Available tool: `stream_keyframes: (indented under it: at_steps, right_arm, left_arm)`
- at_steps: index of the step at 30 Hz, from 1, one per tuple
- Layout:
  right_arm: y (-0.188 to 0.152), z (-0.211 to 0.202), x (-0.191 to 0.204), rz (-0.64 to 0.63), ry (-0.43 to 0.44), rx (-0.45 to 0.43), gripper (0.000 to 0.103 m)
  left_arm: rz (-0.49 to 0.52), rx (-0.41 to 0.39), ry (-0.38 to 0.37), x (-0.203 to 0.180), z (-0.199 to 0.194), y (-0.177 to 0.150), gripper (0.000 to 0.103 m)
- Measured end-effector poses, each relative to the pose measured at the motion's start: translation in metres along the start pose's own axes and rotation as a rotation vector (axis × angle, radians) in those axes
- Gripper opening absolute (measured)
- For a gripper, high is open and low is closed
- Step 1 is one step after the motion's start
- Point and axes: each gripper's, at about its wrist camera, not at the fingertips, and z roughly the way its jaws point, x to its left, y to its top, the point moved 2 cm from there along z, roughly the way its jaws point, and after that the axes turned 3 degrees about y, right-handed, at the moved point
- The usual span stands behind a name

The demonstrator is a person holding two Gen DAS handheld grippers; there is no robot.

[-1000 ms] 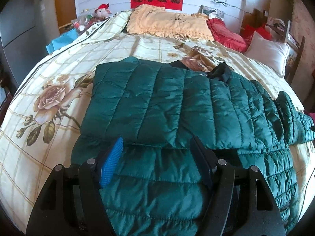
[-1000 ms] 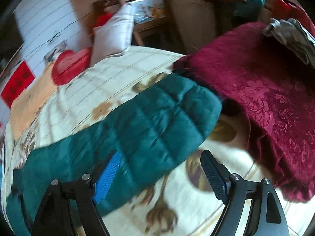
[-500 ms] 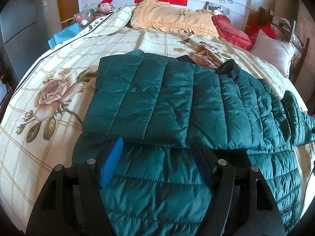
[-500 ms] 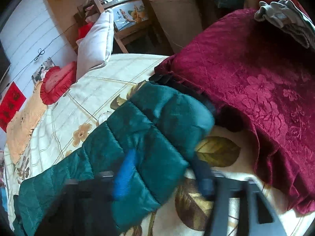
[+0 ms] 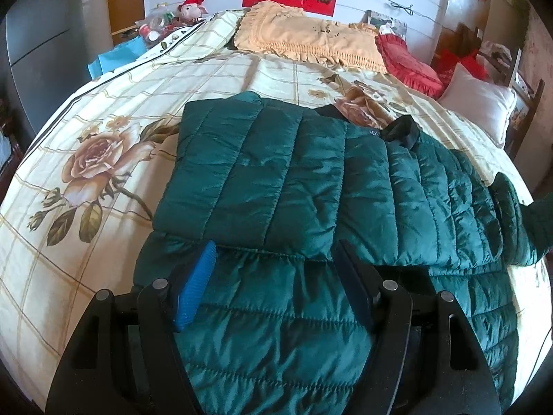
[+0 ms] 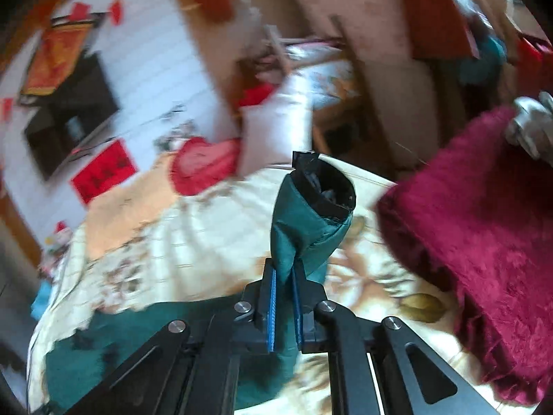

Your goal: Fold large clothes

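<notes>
A dark green quilted puffer jacket [image 5: 311, 186] lies spread on the bed, its left side folded over the body. My left gripper [image 5: 276, 263] is open and hovers just above the jacket's lower part, empty. My right gripper [image 6: 285, 273] is shut on the jacket's right sleeve [image 6: 307, 224] near the cuff and holds it lifted off the bed, the black cuff lining [image 6: 328, 186] pointing up. The lifted sleeve end shows at the right edge of the left wrist view [image 5: 539, 221].
The bed has a cream floral quilt [image 5: 103, 159]. A yellow pillow [image 5: 311, 34], a red cushion [image 5: 408, 62] and a white pillow [image 5: 480, 103] lie at its head. A dark red blanket [image 6: 484, 235] is heaped right of the sleeve. A wooden chair [image 5: 525, 90] stands beyond the bed.
My right gripper came down over the sleeve end, shut on it and lifted it off the bed. My left gripper stayed open above the jacket, drifting slightly.
</notes>
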Motion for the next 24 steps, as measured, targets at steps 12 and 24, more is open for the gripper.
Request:
stream_keyframes:
  at_steps: [12, 24]
  right_arm:
    - [-0.061, -0.009, 0.210, -0.322, 0.356, 0.169, 0.007]
    - [-0.174, 0.030, 0.348, -0.440, 0.560, 0.399, 0.007]
  left_arm:
    - [-0.064, -0.018, -0.026, 0.026, -0.018, 0.005, 0.071]
    - [-0.128, -0.011, -0.033, 0.052, -0.016, 0.006, 0.071]
